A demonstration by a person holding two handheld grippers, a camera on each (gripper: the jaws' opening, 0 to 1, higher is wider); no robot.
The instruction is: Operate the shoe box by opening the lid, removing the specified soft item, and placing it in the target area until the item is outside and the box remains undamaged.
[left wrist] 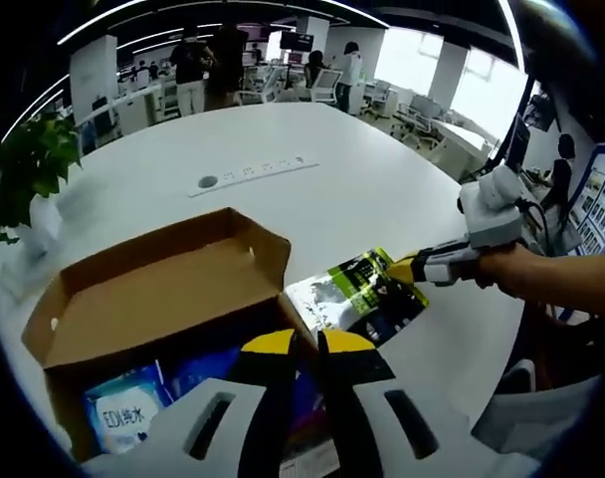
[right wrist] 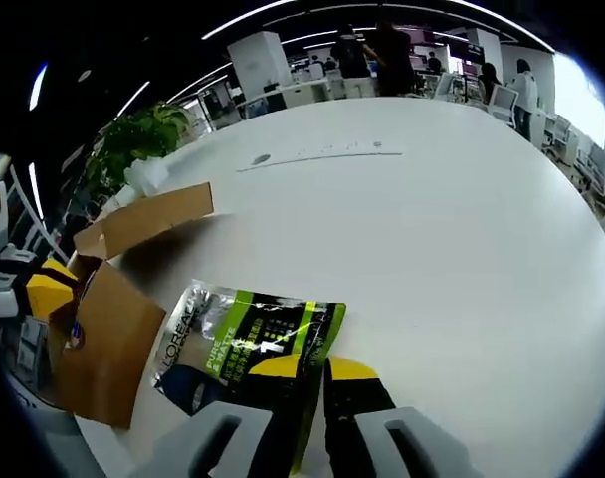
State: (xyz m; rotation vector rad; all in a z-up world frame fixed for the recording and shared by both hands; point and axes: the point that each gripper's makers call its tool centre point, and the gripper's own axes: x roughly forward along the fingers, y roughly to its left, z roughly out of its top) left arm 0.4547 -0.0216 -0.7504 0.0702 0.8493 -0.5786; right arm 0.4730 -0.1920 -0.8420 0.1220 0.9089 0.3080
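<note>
My right gripper (right wrist: 307, 383) has its jaws clamped on the edge of the pouch (right wrist: 251, 344), a silver, green and black soft pack. It hangs above the white counter (right wrist: 452, 239), just beside the box (right wrist: 108, 339) and outside it. From my left gripper view the same pouch (left wrist: 357, 296) sits off the box's right corner, with my right gripper (left wrist: 407, 269) and hand (left wrist: 511, 269) behind it.

My left gripper (left wrist: 307, 349) hovers over the near side of the box (left wrist: 163, 299), jaws nearly together with nothing between them. The box lies open, its lid (left wrist: 173, 249) standing up at the back. Inside I see a blue-and-white packet (left wrist: 123, 408) and something dark blue beside it, partly hidden by my jaws.

Around: a socket strip (left wrist: 253, 174) is set into the counter further out, well apart from the box. A potted plant (left wrist: 29, 164) stands at the counter's left edge. Beyond the counter are desks, chairs and several standing people (left wrist: 193, 70).
</note>
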